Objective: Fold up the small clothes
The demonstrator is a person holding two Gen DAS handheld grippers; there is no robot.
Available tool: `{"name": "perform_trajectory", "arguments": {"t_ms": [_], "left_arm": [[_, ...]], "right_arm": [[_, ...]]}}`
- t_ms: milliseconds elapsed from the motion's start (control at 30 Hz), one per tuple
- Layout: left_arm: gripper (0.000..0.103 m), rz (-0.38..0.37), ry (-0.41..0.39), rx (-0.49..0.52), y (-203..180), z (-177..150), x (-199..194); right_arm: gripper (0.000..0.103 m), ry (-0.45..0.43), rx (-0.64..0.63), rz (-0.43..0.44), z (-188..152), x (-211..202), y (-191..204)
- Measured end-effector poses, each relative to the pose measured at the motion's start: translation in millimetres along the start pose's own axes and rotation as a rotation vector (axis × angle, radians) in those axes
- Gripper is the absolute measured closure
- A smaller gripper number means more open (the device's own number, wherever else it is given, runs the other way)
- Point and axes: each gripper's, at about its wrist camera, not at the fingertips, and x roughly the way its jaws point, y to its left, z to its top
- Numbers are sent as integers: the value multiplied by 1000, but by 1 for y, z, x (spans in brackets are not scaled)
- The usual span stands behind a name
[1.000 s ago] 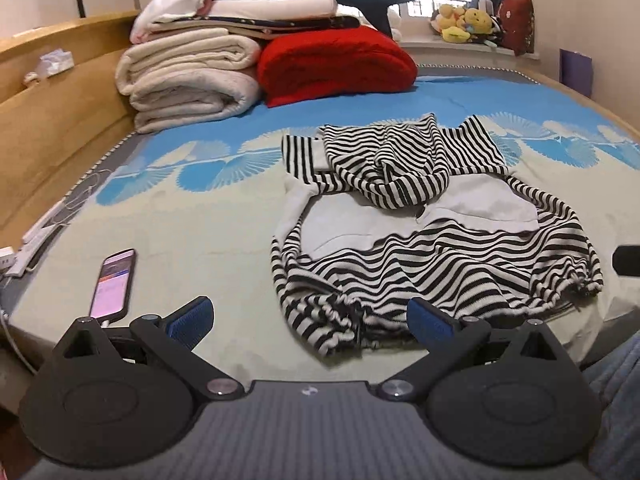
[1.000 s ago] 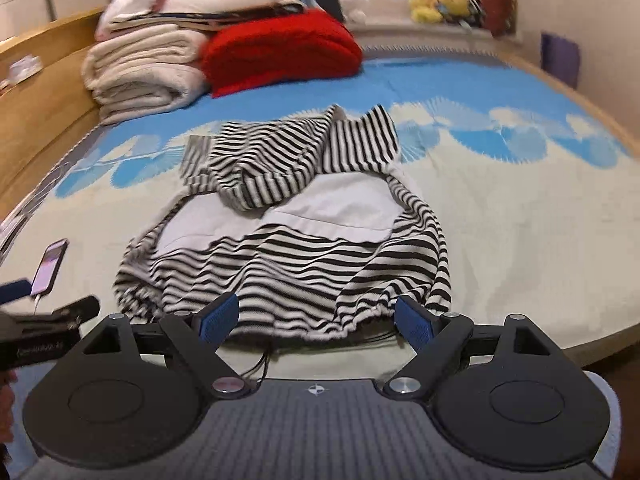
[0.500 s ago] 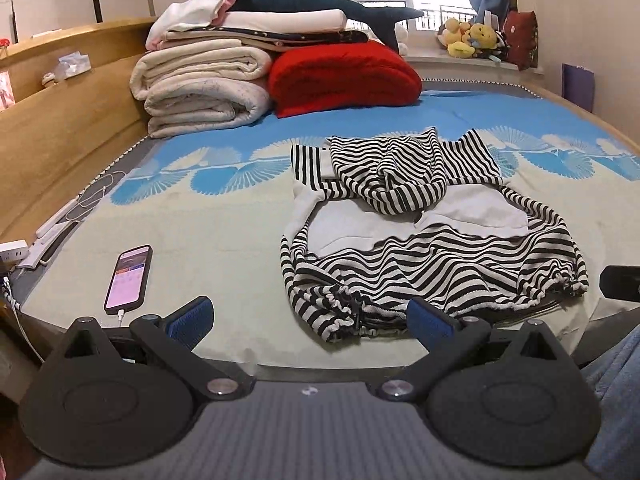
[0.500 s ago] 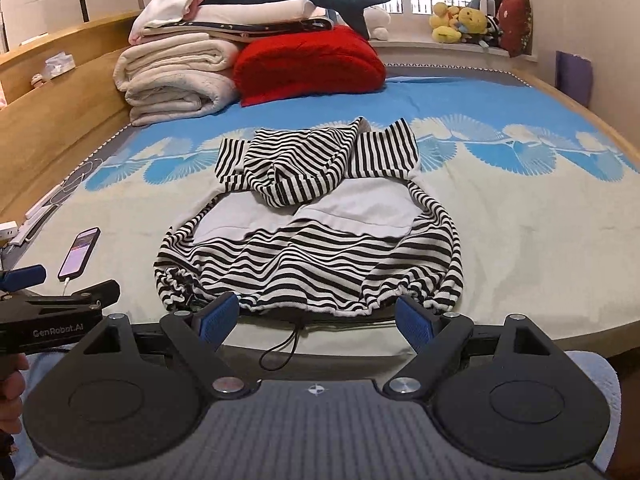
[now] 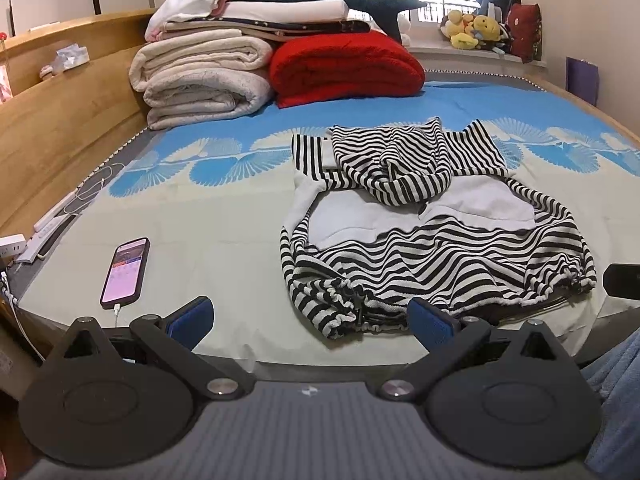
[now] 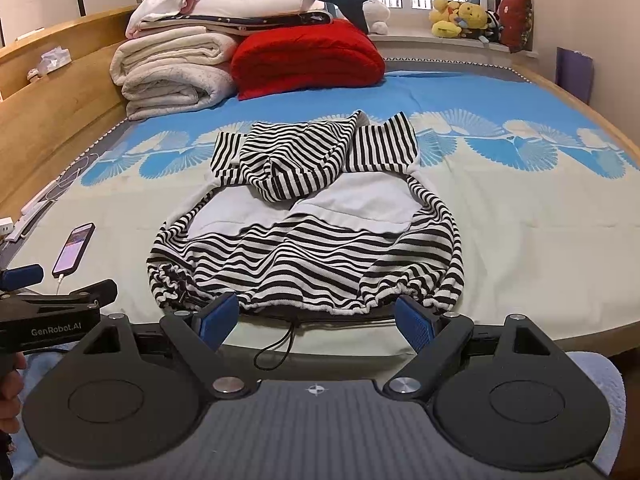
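Right now, left wrist view: my left gripper (image 5: 310, 314) hangs at the near edge of the bed (image 5: 224, 236), jaws spread wide, nothing between the blue pads. Striped hoodie (image 5: 436, 256) lies flat-ish ahead and to the right, hood flopped onto the chest, pale lining showing, hem gathered and bunched at the near left corner. Phone (image 5: 125, 272) sits to the left on its cable, well apart from the garment. Risk, I judge: pinching only the puckered hem corner drags one layer and skews the fold; swinging left could snag the cable.

Right wrist view: my right gripper (image 6: 316, 318) is also wide open and empty, just short of the hem. Drawcord (image 6: 276, 346) loops off the bed edge between my pads; it could catch and tug the knit off. Fabric looks soft, stretchy, ribbed-stripe; sheet smooth. Folded blankets (image 6: 176, 76) far behind.
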Motion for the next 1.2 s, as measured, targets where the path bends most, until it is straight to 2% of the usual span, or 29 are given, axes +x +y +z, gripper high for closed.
{"name": "perform_trajectory", "arguments": {"t_ms": [667, 900, 1200], "left_arm": [[0, 7, 77, -4, -1, 6, 54], [0, 40, 95, 9, -2, 15, 87], [0, 44, 170, 9, -1, 16, 138]], "right_arm": [[17, 75, 11, -12, 9, 51, -9], [17, 119, 63, -76, 15, 87, -37], [17, 174, 99, -137, 20, 135, -61]]}}
